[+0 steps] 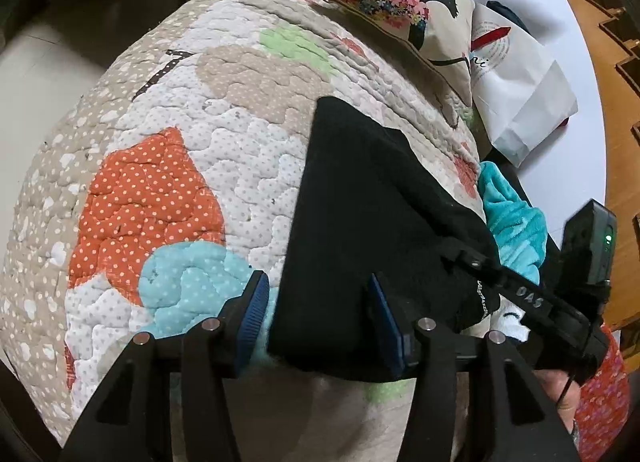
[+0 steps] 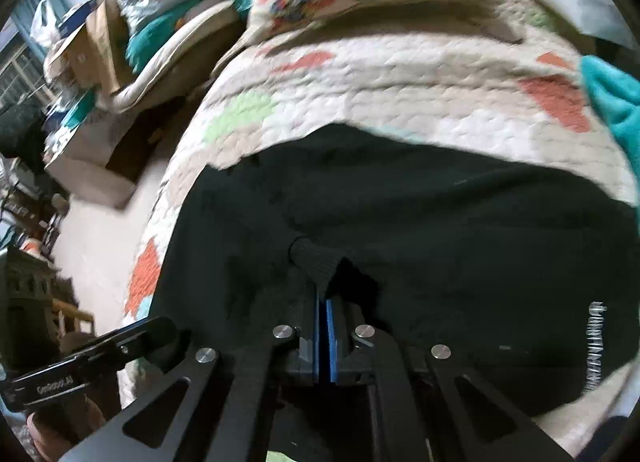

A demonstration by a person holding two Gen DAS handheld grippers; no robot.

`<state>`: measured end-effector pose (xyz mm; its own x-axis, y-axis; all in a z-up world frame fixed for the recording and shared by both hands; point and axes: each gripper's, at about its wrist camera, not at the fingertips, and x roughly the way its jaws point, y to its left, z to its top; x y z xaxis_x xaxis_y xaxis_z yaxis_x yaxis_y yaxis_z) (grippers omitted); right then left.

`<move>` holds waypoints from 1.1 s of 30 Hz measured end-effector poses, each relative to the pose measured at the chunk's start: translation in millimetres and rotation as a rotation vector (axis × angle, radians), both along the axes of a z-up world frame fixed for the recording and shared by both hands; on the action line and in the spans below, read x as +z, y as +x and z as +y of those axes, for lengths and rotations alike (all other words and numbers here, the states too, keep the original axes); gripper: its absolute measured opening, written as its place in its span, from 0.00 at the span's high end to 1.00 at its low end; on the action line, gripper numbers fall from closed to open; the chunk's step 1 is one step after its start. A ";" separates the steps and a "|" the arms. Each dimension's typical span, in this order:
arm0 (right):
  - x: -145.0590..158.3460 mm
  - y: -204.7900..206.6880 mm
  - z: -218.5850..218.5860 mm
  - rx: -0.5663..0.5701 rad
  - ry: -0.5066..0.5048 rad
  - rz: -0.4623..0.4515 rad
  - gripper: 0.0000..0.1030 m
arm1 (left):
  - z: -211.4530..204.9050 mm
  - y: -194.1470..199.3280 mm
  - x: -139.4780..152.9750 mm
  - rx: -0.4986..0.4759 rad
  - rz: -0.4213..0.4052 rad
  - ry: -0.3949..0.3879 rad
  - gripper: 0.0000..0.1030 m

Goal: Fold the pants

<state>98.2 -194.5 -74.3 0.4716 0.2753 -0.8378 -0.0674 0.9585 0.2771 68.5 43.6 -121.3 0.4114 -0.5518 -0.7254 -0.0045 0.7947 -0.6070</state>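
Black pants [image 1: 360, 222] lie on a patchwork quilt [image 1: 180, 142]. In the left wrist view my left gripper [image 1: 316, 322] is open, its blue pads either side of the near edge of the pants. In the right wrist view the pants [image 2: 440, 230] spread wide across the quilt [image 2: 400, 74]. My right gripper [image 2: 323, 302] is shut on a ribbed edge of the pants [image 2: 316, 262], which bunches up between the blue pads. The right gripper's body also shows at the right in the left wrist view [image 1: 532, 302].
A flowered cushion [image 1: 400, 2] lies at the far end of the quilt, with a white paper bag [image 1: 516, 94] and a teal fleece cloth [image 1: 508, 214] to the right. Boxes and bags [image 2: 88, 62] clutter the floor beyond the bed's left edge.
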 end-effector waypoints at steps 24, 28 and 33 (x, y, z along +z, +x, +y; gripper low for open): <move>-0.4 112.0 115.1 0.294 -0.083 0.053 0.41 | -22.2 -4.8 -10.0 -0.083 -0.035 0.043 0.87; -22.7 122.7 139.2 0.341 -0.240 0.115 0.90 | -14.3 -4.0 -11.6 -0.077 -0.026 0.020 0.89; -13.3 124.4 158.6 0.367 -0.178 0.104 0.94 | 10.3 -5.5 -10.8 -0.038 0.011 -0.006 0.91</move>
